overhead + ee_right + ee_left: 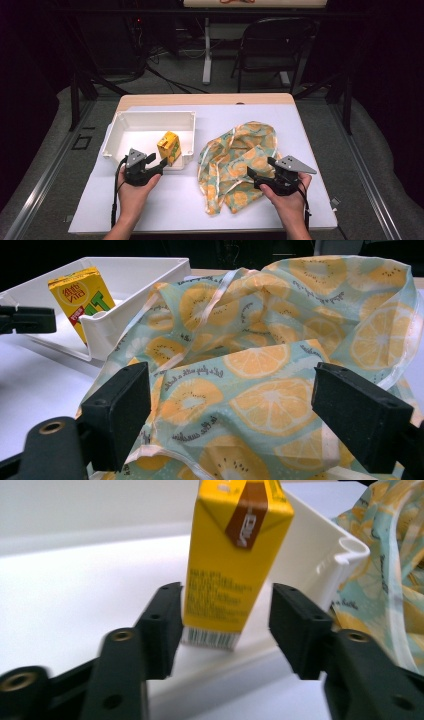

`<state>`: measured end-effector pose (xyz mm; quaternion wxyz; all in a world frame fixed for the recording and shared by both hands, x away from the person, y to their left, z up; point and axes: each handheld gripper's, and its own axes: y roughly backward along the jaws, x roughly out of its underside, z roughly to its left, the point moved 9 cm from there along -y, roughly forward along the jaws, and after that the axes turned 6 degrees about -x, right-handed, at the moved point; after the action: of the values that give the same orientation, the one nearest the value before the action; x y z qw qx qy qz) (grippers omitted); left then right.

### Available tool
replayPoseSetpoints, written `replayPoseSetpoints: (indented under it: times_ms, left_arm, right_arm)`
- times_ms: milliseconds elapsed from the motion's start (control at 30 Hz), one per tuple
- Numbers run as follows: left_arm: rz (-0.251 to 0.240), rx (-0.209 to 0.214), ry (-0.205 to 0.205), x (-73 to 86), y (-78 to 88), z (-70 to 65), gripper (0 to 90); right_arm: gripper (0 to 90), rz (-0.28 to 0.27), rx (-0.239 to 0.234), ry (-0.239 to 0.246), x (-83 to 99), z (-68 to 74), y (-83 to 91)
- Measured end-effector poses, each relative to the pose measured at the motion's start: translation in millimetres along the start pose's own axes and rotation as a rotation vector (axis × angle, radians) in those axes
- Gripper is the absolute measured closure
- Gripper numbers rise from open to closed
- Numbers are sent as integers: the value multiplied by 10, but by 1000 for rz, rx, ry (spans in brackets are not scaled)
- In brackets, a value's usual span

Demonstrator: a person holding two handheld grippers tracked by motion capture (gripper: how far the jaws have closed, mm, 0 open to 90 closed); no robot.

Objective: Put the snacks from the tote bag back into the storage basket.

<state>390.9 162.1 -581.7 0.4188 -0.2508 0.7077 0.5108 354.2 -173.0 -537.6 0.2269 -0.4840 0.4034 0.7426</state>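
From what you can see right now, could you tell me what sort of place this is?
Probably a lab or recording workspace, not a home: a white table set in a dark room, a folding chair behind it, and loose cables across the floor.

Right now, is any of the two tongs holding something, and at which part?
Nothing is held. The left tongs straddle the yellow carton without pressing it; the right tongs stand open before the fruit-print bag.

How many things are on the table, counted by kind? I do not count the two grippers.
Yellow cardboard drink carton: 1
White plastic bin: 1
Fabric bag with orange-slice print on pale green: 1
Total: 3
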Motion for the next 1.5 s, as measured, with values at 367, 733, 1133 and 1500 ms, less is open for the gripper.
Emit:
replayPoseSetpoints:
  times_ms: [367, 733, 1133, 1500]
  left_arm:
    - [12, 105, -11, 12, -237, -219, 900]
    - [21, 39, -3, 18, -284, -56, 900]
    - [11, -4, 33, -56, -355, 196, 900]
    - [-53, -44, 141, -251, -207, 459, 900]
  right_arm:
    - [154, 11, -2, 14, 13, 20, -25]
    - [155, 10, 7, 13, 17, -13, -11]
    - [156, 19, 7, 21, 34, -1, -33]
    - [157, 21, 14, 24, 38, -25, -22]
